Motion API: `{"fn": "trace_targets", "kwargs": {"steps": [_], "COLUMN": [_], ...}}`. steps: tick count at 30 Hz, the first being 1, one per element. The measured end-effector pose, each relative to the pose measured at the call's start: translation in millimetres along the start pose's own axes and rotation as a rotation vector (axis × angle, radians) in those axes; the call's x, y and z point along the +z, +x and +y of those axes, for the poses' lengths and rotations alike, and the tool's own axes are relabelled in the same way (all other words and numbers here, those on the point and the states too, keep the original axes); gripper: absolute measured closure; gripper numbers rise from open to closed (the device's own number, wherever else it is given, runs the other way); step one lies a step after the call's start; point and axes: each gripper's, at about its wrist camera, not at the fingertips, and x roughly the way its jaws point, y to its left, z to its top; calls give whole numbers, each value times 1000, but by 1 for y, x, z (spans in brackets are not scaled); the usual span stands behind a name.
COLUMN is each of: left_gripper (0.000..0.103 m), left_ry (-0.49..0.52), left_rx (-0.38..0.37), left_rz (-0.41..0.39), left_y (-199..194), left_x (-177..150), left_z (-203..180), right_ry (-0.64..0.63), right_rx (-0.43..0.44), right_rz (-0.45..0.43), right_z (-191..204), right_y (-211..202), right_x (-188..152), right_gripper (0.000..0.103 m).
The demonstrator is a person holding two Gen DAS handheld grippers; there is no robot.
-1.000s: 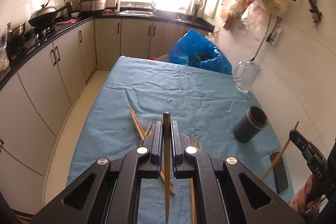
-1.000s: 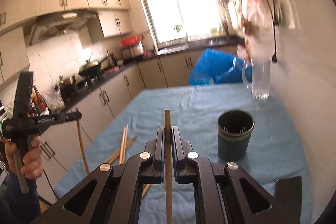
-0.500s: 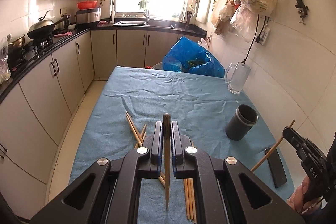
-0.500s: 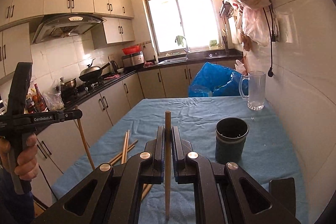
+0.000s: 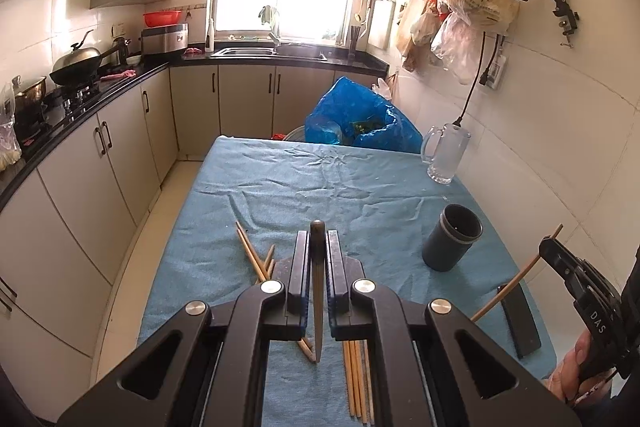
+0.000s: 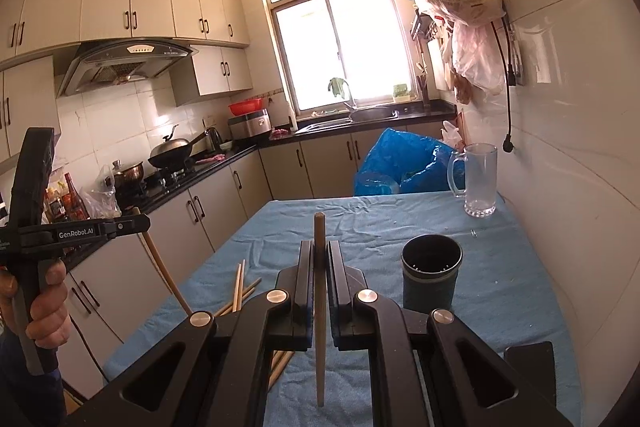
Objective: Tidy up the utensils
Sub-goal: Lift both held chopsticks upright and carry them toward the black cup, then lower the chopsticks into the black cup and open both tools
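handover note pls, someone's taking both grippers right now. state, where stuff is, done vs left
Left gripper: shut on a dark-tipped chopstick, held clear of the cloth.
Right gripper: shut on a light wooden chopstick, also lifted.
Dark holder cup: upright on the blue tablecloth, toward the wall side; looks empty as far as the right wrist view shows.
Loose chopsticks: still lying in a crossed pile on the cloth, more near the front edge.
Done: two sticks picked up.
Left: drop both into the cup, then collect the rest.
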Motion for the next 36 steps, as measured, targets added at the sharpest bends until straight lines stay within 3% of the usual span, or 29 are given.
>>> {"fn": "trace_targets", "kwargs": {"steps": [19, 25, 36], "left_gripper": [96, 96, 97], "left_ry": [61, 78, 99], "left_rx": [-58, -97, -190], "left_rz": [-6, -1, -4], "left_y": [-1, 6, 24], "left_x": [22, 37, 80], "left_z": [-39, -59, -106], "right_ry": [50, 100, 144], "right_rx": [-8, -13, -46], "right_rz": [-24, -24, -104], "right_z": [-19, -41, -69], "right_y": [-16, -20, -37], "right_x": [11, 30, 71], "right_gripper": [96, 96, 96]}}
